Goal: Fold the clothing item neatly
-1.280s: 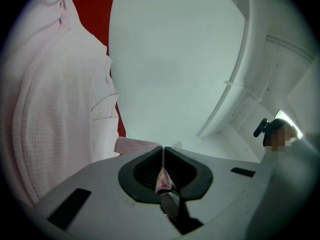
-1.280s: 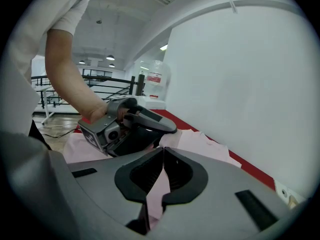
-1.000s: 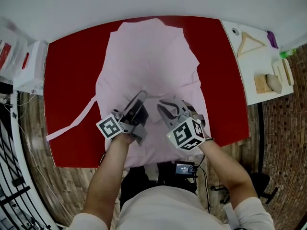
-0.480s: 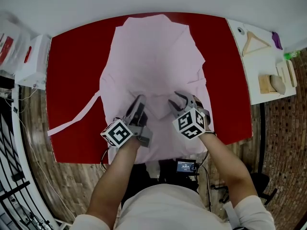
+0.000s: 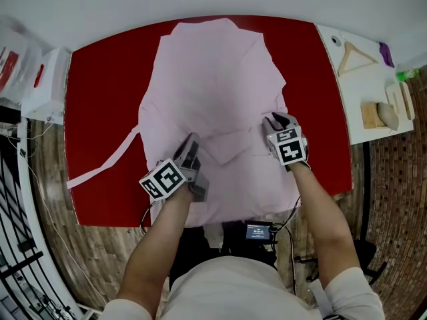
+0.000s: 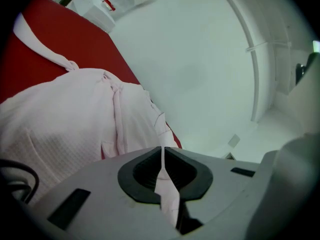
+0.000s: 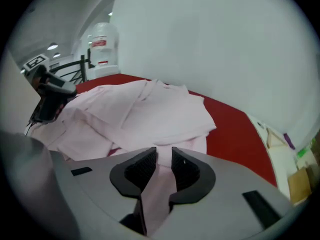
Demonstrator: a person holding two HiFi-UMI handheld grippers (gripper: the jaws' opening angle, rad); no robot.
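Note:
A pale pink garment [image 5: 213, 79] lies spread on the red table [image 5: 100, 79], its lower part bunched into folds. My left gripper [image 5: 192, 144] rests on the lower left of the garment, shut on a thin fold of the pink cloth [image 6: 162, 159]. My right gripper [image 5: 275, 120] sits at the garment's right edge, pointing down at it. In the right gripper view pink cloth [image 7: 164, 164] lies in the gap between the jaws, which stand apart and have just been closing. The left gripper [image 7: 47, 96] also shows at the left of that view.
A pink tie strap [image 5: 100, 169] trails from the garment toward the table's left edge. A white side table [image 5: 373, 85] at the right holds a wooden hanger [image 5: 352, 59] and small items. A white box [image 5: 47, 89] stands at the left. A small screen device [image 5: 257, 232] hangs below the table's front edge.
My right gripper has moved from the middle of the garment out to its right edge. The left gripper has sunk a little and kept its hold on the fold.

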